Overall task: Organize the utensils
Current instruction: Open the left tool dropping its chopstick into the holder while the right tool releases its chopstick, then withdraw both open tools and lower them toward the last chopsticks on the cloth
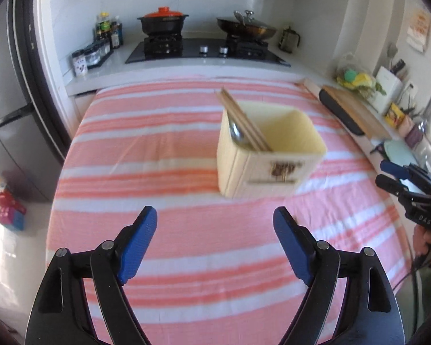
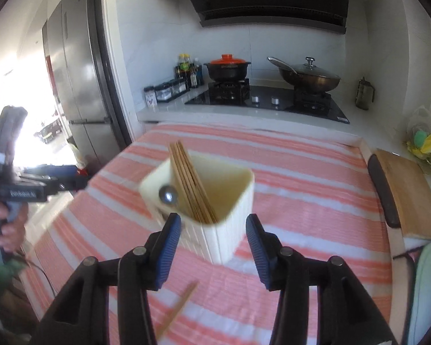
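Observation:
A cream square utensil holder (image 1: 273,155) stands on the pink-and-white striped cloth (image 1: 158,149). Several wooden chopsticks (image 1: 241,120) and a metal spoon (image 1: 237,135) lean in its left corner. My left gripper (image 1: 215,244) is open and empty, a short way in front of the holder. My right gripper (image 2: 214,247) is open, close to the holder (image 2: 215,201), whose near corner lies between the fingers. The chopsticks (image 2: 191,181) and the spoon (image 2: 168,194) show inside. One loose chopstick (image 2: 178,310) lies on the cloth below the right gripper.
A stove with a black pot with red lid (image 1: 162,23) and a wok (image 1: 245,28) sits behind the table. Spice jars (image 1: 92,54) stand at the left, a fridge (image 1: 11,109) beyond. A wooden cutting board (image 2: 405,192) lies at the right edge.

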The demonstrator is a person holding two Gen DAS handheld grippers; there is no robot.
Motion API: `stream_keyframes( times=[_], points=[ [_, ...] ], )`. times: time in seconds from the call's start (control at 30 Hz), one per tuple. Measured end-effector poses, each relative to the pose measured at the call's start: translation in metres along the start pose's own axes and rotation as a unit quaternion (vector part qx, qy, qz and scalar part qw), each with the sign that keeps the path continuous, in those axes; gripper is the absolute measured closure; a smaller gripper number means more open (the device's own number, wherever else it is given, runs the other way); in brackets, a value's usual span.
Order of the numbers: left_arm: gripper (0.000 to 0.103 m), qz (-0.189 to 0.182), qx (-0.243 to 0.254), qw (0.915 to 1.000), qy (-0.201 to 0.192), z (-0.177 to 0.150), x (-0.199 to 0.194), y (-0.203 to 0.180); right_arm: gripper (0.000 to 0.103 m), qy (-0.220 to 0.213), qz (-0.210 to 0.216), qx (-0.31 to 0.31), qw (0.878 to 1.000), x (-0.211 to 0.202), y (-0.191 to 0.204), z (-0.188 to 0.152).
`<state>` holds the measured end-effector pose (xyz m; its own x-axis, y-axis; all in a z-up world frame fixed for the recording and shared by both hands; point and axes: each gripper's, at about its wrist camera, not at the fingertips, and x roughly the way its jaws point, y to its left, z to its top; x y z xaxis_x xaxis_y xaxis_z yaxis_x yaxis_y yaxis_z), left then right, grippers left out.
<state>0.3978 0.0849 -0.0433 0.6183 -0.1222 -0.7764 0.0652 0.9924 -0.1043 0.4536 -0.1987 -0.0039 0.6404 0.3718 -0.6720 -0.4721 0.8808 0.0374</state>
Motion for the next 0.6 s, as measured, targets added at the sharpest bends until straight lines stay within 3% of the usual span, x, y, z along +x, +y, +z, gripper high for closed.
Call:
stream_keyframes(
  times=[0.13, 0.27, 0.43, 0.6],
  points=[
    [0.018, -0.009, -0.001, 0.9996, 0.028, -0.077, 0.008, -0.011, 0.055, 0.043, -0.02, 0.023, 0.999, -0.003, 0.011, -0.094],
    [0.018, -0.028, -0.046, 0.9985, 0.008, -0.136, 0.018, -0.019, 0.055, 0.065, -0.033, 0.044, 0.996, 0.007, 0.027, -0.16],
    [0.018, 0.0, -0.078, 0.9969, -0.004, -0.156, 0.042, -0.024, 0.055, 0.06, -0.053, 0.056, 0.995, 0.01, 0.034, -0.189],
    [0.018, 0.035, -0.055, 0.9978, -0.005, -0.161, 0.059, -0.033, 0.055, 0.051, -0.058, 0.065, 0.995, 0.012, 0.033, -0.193]
  ],
)
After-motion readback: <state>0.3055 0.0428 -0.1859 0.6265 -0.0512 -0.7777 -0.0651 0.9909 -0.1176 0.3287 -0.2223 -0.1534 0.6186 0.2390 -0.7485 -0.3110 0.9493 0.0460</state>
